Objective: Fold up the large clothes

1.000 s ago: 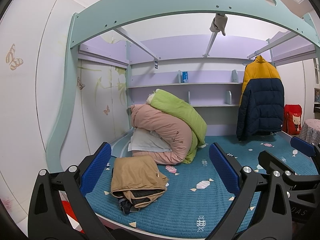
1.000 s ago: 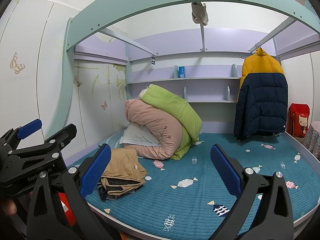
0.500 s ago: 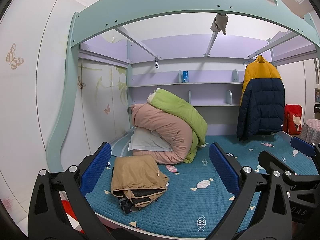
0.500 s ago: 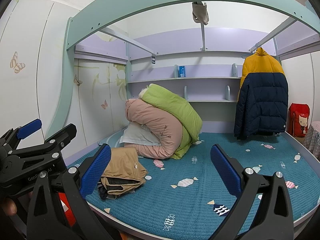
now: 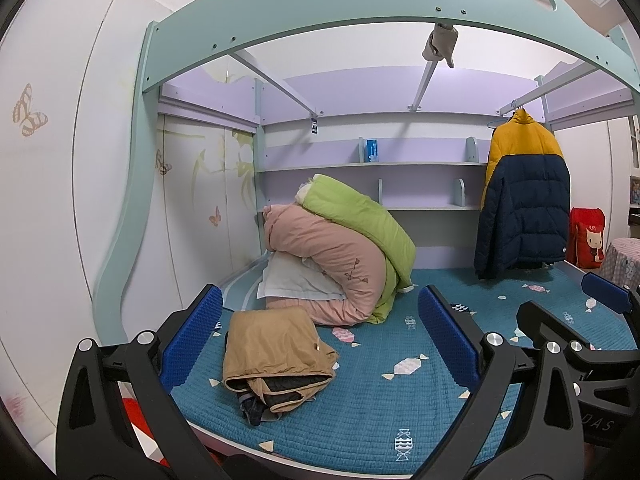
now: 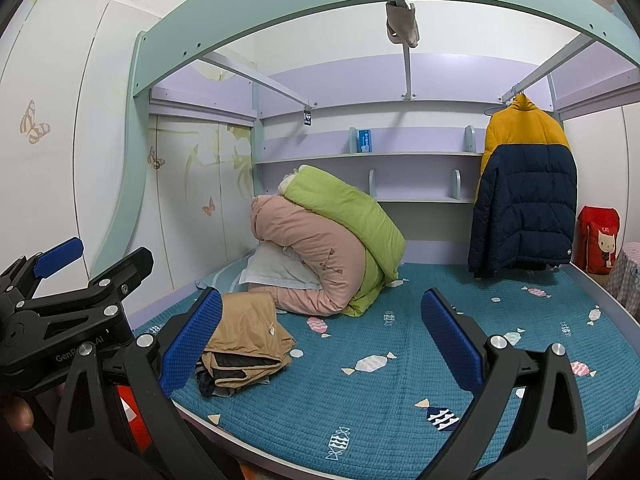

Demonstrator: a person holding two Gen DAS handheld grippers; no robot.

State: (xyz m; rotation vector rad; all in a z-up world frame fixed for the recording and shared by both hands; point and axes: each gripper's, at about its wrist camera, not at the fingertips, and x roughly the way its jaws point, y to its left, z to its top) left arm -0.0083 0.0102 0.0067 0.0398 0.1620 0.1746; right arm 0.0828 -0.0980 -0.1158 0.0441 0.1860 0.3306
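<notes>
A folded tan garment with a dark lining [image 5: 276,356] lies near the front left edge of the blue bed mat [image 5: 380,412]; it also shows in the right wrist view [image 6: 244,344]. A yellow and navy puffer jacket [image 5: 524,200] hangs on a rail at the back right, also in the right wrist view [image 6: 524,192]. My left gripper [image 5: 320,344] is open and empty, held in front of the bed. My right gripper [image 6: 320,344] is open and empty beside it, to the right.
A rolled pink and green duvet with a white pillow [image 5: 340,256] sits at the back left of the bed. A teal bed frame arch [image 5: 320,12] spans overhead. A red bag [image 5: 586,240] stands at the far right. Shelves [image 5: 372,166] line the back wall.
</notes>
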